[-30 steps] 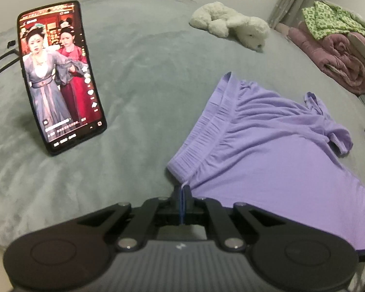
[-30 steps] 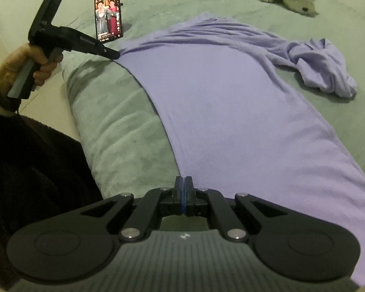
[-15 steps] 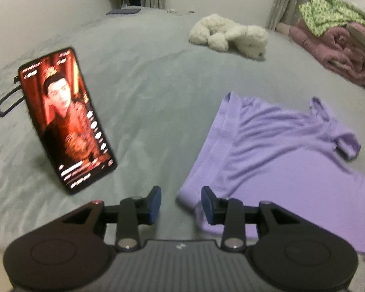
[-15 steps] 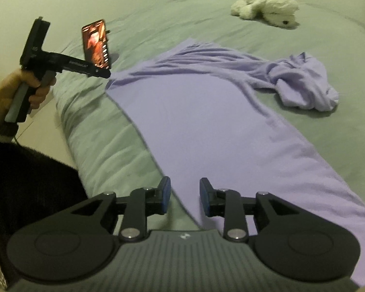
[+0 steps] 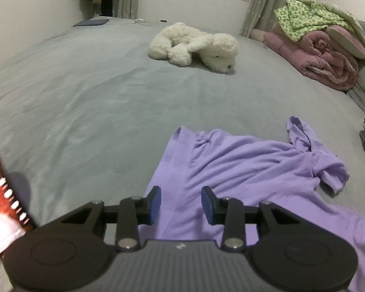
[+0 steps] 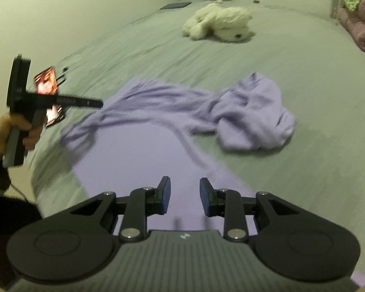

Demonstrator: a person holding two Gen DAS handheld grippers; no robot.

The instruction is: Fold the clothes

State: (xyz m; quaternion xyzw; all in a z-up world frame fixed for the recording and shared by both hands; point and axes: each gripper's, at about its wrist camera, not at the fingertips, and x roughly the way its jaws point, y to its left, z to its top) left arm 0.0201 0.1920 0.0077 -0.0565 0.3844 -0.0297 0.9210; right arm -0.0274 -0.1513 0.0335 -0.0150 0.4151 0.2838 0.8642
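You get dim, flat indoor light, fisheye bending at the edges, and motion blur smearing the shirt [image 6: 182, 131] in your right view.

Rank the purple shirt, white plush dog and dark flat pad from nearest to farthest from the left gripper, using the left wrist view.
From the left gripper:
1. Purple shirt, under and just ahead of the open jaws.
2. White plush dog, mid-bed, ahead.
3. Dark flat pad, at the far left end by the wall.

Toward the far end of my grey bed [image 5: 90, 92] lies a white plush dog [image 5: 194, 46]. Pink quilts [image 5: 323, 58] under green-patterned cloth [image 5: 306, 17] sit at its far right corner; a lit phone [image 6: 48, 97] stands near its left edge.
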